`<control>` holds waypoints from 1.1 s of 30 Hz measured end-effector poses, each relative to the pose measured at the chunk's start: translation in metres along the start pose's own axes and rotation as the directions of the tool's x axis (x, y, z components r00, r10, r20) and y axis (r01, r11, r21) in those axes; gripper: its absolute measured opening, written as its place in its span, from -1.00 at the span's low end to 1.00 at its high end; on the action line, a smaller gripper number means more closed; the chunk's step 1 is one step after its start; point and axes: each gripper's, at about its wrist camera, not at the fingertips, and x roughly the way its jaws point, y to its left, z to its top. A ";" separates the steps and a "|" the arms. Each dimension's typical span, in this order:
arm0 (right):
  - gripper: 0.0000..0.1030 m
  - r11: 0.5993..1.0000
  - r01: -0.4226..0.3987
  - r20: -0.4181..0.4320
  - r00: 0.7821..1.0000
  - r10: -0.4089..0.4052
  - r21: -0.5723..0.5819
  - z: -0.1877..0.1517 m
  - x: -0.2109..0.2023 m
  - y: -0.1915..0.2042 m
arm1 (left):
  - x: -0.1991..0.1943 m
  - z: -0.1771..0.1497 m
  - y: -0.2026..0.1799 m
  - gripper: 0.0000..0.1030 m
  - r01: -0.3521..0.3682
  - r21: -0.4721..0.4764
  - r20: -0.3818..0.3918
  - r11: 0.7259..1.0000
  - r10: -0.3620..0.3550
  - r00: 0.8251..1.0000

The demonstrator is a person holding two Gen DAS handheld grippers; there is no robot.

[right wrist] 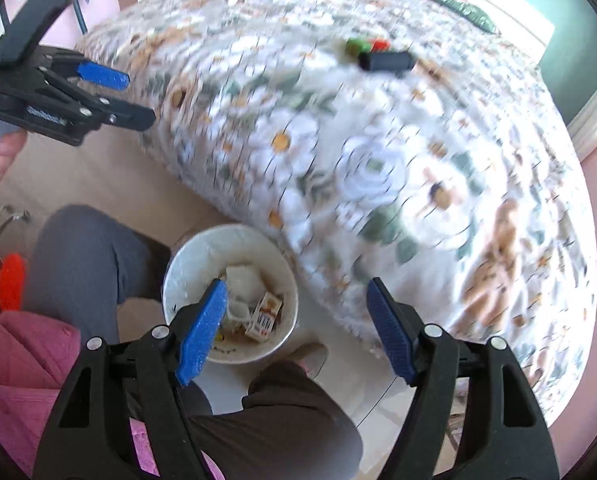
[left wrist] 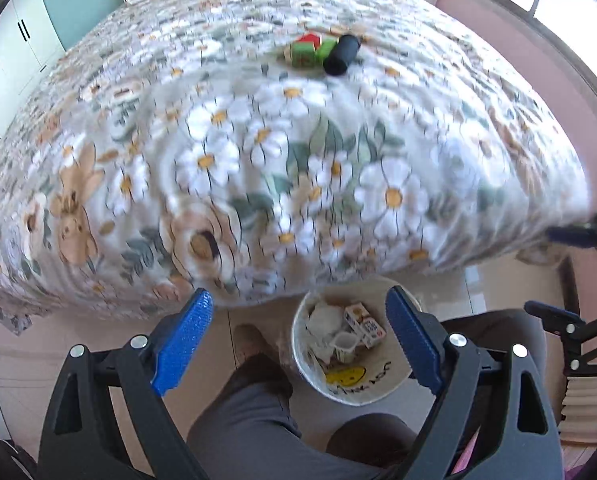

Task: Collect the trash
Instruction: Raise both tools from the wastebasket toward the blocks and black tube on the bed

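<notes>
A round white waste bin (left wrist: 352,390) stands on the floor beside the bed, holding crumpled paper and small cartons (left wrist: 364,324). A black cylinder (left wrist: 340,55) and green-red cartons (left wrist: 306,51) lie on the floral bedspread (left wrist: 258,160)

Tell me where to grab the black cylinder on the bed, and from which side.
Grip the black cylinder across its round body near the middle, coming from above. It lies on its side on the floral blanket, so its long curved flanks are exposed to the fingers. Set the jaws across its length, and keep to the half away from the green and red blocks lying close against it. Both views are blurred.
</notes>
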 end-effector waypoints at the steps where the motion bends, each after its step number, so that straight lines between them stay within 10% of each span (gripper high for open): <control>1: 0.41 1.000 0.003 0.016 1.000 -0.003 0.000 0.006 -0.007 -0.004 | -0.006 0.008 0.000 0.75 0.000 0.003 0.009 1.000 0.000 1.000; 15: 0.42 0.997 -0.027 0.140 0.990 0.017 0.071 0.100 -0.043 -0.065 | -0.001 0.116 0.010 0.75 -0.020 -0.036 0.089 0.999 0.023 0.996; 33: 0.42 0.964 -0.055 0.117 0.993 0.025 0.262 0.208 0.038 -0.139 | 0.075 0.208 0.023 0.75 -0.017 0.024 0.159 1.000 0.013 0.987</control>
